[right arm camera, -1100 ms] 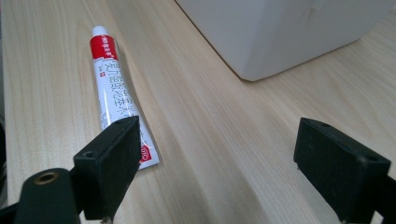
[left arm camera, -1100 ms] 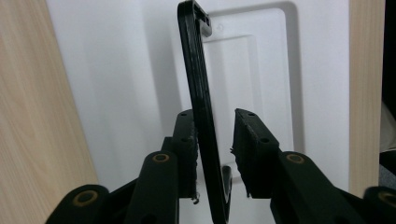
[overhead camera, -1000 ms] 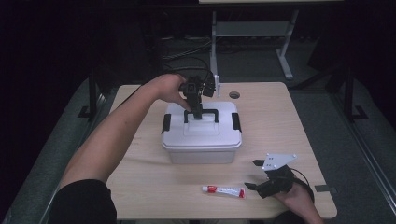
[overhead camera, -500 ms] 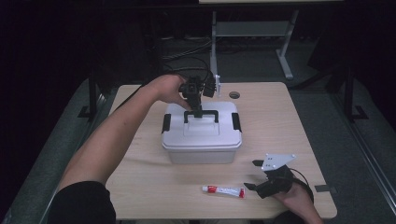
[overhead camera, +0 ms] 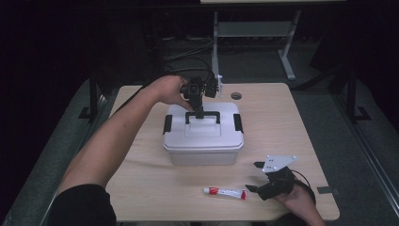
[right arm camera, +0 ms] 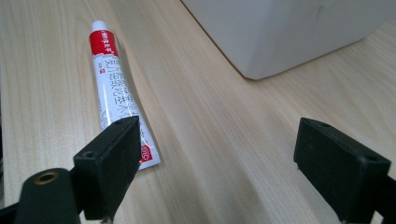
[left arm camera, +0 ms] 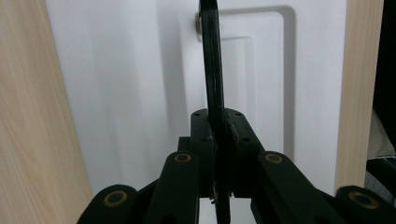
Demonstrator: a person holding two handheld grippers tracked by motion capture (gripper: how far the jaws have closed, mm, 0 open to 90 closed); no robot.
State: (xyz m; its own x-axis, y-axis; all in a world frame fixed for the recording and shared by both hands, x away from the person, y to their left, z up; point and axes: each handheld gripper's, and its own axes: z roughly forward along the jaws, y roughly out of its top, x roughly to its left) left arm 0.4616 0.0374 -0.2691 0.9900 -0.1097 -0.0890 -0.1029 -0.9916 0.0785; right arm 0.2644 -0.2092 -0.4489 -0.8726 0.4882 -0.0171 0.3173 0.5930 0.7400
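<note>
The left claw (overhead camera: 199,112) has just been closed on the black handle (left arm camera: 212,70) of the white plastic box (overhead camera: 203,140); the right claw (right arm camera: 219,158) is held open beside a red-and-white tube (right arm camera: 119,100) on the wooden worktop (overhead camera: 291,127).

A lidded box (overhead camera: 203,136) sits near the middle of the table (overhead camera: 301,122). Its handle (overhead camera: 203,115) stands up on the lid, toward the box's 12 o'clock edge, with a clasp at the lid's 3 and 9 o'clock ends. The left gripper (overhead camera: 200,112) sits on that handle from above. At about 5 o'clock from the box, well apart from it, a tube (overhead camera: 225,192) lies flat on the table, its length running 3 to 9 o'clock. Just beside the tube, at its 3 o'clock, rests the right gripper (overhead camera: 251,176). A small hole (overhead camera: 236,95) lies in the table at the box's 1 o'clock.
</note>
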